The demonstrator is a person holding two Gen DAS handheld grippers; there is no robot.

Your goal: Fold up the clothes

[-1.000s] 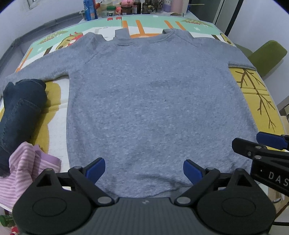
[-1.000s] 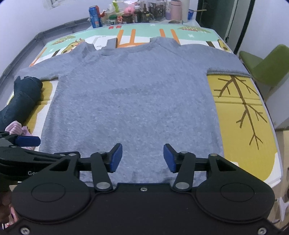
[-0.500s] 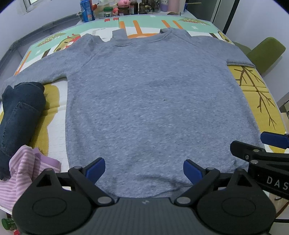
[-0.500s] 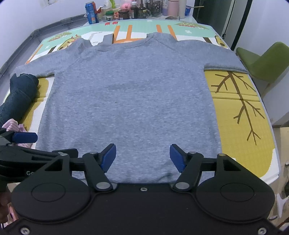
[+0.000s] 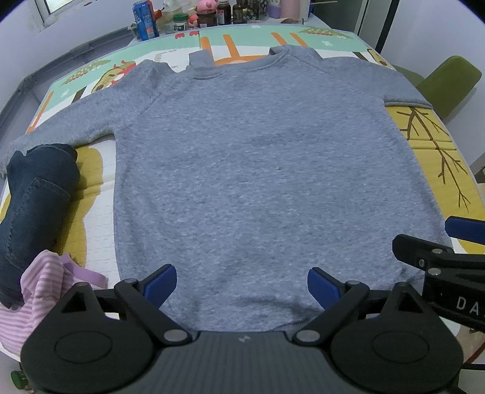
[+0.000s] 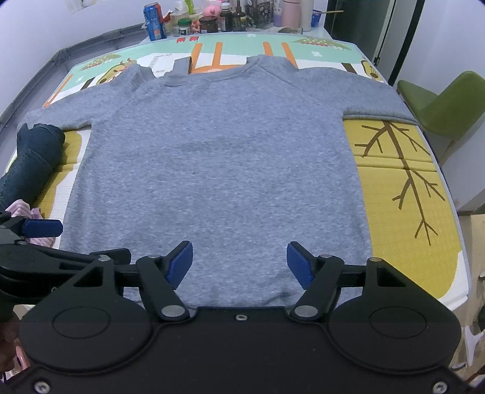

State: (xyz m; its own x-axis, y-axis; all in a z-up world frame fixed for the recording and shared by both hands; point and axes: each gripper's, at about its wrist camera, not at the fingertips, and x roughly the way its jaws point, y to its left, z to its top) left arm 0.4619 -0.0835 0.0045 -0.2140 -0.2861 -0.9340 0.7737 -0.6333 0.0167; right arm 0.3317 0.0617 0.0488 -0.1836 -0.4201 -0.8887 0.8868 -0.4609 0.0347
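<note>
I take this for a lived-in home room. The counter [image 6: 403, 272] is covered by a children's play mat [image 6: 394, 188] printed with cartoon trees and animals. Along its far edge stand household odds and ends: a blue drink can [image 6: 154, 21], small jars and dark bottles [image 6: 233, 18], and a pink pig toy [image 6: 211, 12]. A green upholstered chair [image 6: 448, 106] sits beside it, and rolled jeans [image 5: 33, 209] and a striped pink garment [image 5: 39, 288] lie about as laundry.
</note>
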